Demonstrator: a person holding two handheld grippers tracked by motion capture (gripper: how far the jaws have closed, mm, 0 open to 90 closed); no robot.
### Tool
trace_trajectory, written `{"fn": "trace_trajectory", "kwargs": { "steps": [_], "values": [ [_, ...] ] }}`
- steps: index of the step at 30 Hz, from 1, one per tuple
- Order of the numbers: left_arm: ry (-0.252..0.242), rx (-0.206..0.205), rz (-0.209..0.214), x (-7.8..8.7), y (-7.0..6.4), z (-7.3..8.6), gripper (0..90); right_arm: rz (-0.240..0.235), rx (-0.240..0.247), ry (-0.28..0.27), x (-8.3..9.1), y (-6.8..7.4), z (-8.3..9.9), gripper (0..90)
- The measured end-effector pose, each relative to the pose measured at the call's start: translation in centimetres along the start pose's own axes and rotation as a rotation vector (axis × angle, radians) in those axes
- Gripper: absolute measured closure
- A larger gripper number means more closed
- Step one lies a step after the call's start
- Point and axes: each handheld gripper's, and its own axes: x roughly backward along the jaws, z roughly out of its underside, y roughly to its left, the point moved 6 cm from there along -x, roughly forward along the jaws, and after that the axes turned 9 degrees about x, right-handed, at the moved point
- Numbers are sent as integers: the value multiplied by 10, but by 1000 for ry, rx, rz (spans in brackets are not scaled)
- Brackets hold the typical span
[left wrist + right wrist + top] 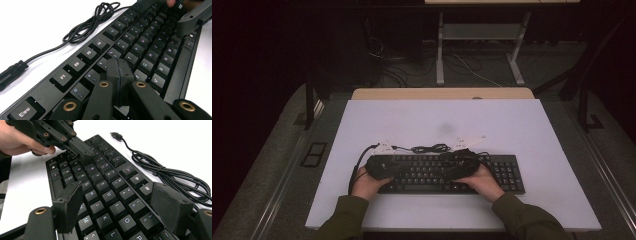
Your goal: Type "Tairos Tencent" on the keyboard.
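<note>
Near the front edge of the white table (pixel 532 130) lay the black keyboard (pixel 507 175). Over its left keys, the left gripper (pixel 117 72) was pressed closed; the right gripper (pixel 117 205) gaped wide over its middle keys. Its cable (pixel 429 148) coiled beyond.

You've got 1 keyboard (pixel 447 173), 1 coiled cable (pixel 430 148) w/ 1 USB plug (pixel 115 134), 2 grippers: left (pixel 119 65), right (pixel 120 202), on 1 white board (pixel 512 125).
</note>
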Motion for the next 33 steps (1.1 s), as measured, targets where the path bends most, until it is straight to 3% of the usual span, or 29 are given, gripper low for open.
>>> {"fn": "trace_trajectory", "kwargs": {
  "steps": [29, 33],
  "values": [
    [-17, 11, -7, 4, 2, -1, 885, -1, 1, -6, 1, 0, -1, 254],
    [-29, 15, -7, 7, 2, -3, 840, -6, 2, -2, 1, 1, -1, 263]
  ]
}}
